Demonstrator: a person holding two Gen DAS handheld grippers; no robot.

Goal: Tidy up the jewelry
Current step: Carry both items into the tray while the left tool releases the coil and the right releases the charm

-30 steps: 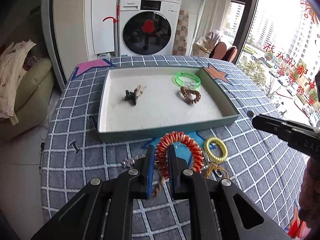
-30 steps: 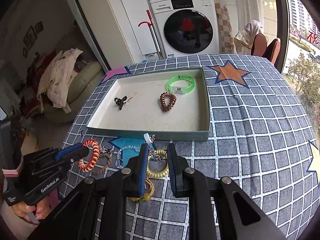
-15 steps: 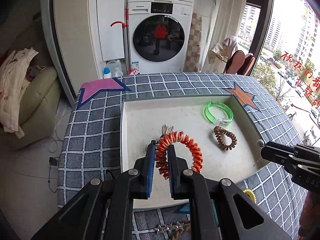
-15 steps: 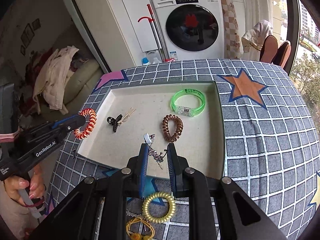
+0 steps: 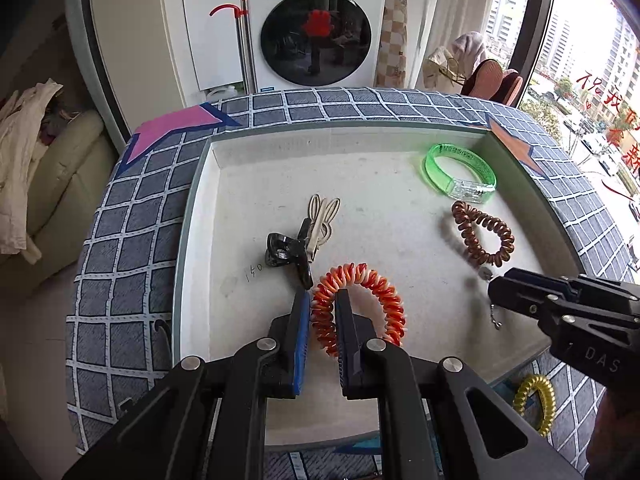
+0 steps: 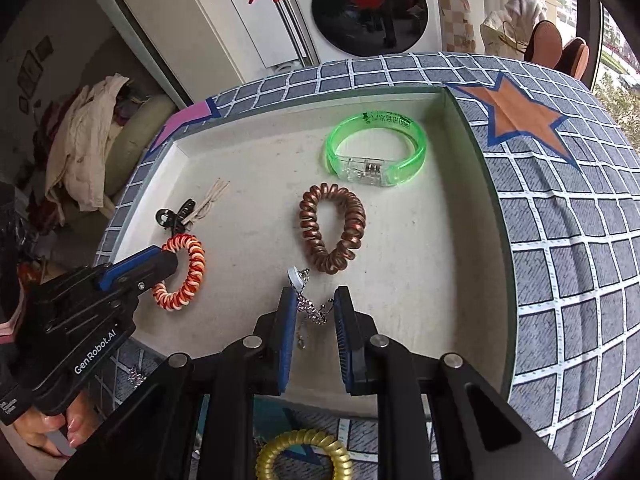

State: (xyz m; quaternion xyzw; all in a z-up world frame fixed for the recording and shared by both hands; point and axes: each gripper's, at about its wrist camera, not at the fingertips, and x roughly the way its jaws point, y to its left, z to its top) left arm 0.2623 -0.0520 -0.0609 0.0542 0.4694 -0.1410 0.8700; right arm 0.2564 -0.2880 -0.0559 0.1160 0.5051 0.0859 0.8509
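Note:
My left gripper [image 5: 322,309] is shut on an orange-and-white spiral band [image 5: 362,296], held low over the front of the white tray [image 5: 188,240]. The right wrist view shows the same left gripper [image 6: 162,266] and band [image 6: 186,276] at the left. My right gripper [image 6: 314,309] is shut on a silver chain [image 6: 312,309] with a small white tag, just above the tray floor. In the left wrist view the right gripper [image 5: 495,289] enters from the right with the chain [image 5: 494,316] dangling below it. Both grippers sit side by side, apart.
In the tray lie a green bangle [image 6: 376,152], a brown spiral band [image 6: 332,232] and a black clip with a beige clip [image 5: 298,246]. A yellow spiral band [image 6: 304,456] lies on the checked cloth in front of the tray. A washing machine stands behind the table.
Both grippers have carried their items forward and down, from the cloth in front of the tray to low over the tray floor. The tray's contents have not moved.

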